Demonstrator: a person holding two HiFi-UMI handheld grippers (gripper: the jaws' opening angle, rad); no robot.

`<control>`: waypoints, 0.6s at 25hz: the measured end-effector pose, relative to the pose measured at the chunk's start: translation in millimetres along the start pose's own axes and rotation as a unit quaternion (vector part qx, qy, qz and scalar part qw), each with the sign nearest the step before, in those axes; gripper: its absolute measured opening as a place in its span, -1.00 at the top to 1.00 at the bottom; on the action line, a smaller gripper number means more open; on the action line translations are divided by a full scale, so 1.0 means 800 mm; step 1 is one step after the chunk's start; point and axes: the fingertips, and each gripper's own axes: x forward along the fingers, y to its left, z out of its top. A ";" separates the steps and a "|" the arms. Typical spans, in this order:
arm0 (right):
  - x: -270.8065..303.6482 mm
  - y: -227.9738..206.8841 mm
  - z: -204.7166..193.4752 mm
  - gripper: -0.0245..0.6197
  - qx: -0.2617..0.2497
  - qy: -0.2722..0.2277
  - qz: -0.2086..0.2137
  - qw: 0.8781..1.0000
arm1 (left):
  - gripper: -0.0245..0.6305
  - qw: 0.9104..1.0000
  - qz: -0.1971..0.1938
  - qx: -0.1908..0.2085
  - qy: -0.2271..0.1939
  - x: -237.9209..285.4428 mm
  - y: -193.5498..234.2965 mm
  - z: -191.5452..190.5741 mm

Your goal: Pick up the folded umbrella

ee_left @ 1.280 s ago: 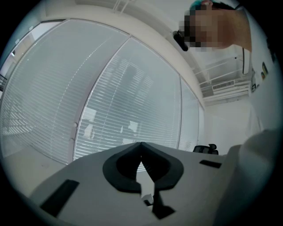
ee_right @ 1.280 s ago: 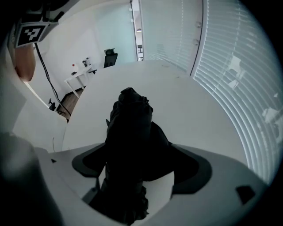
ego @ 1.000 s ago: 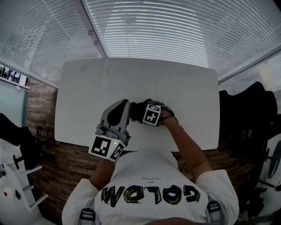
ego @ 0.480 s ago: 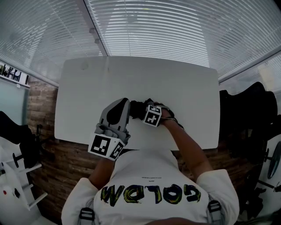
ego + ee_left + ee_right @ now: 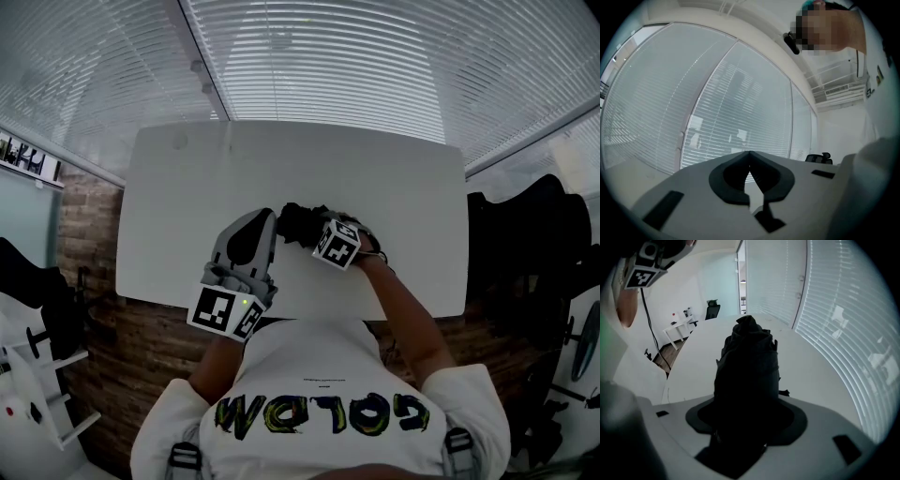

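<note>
At table near edge, R gripper, jaws just closing, clamps folded umbrella, near end hidden; L gripper jaws together.

Dim backlight renders the umbrella black; fisheye edges warp.

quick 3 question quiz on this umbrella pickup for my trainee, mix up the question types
1. True or false: the left gripper holds the folded umbrella.
2. The umbrella sits between the jaws of: A the left gripper, B the right gripper, C neither.
3. Fill in: the table is ___ in colour.
Key: 1 false, its jaws are together on nothing. 2 B, the right gripper's jaws have just been closing and now clamp the umbrella. 3 white.
</note>
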 end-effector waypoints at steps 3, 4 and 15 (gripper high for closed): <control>-0.020 -0.014 0.006 0.10 0.020 -0.025 -0.015 0.999 | 0.90 1.000 -0.001 0.000 0.000 0.002 0.000 -0.001; -0.028 -0.018 0.008 0.10 0.024 -0.034 -0.021 0.999 | 0.90 1.000 -0.002 -0.001 0.000 0.002 -0.001 -0.001; -0.116 -0.048 0.036 0.10 0.084 -0.146 -0.077 0.983 | 0.90 1.000 -0.005 0.002 -0.002 0.004 -0.008 -0.001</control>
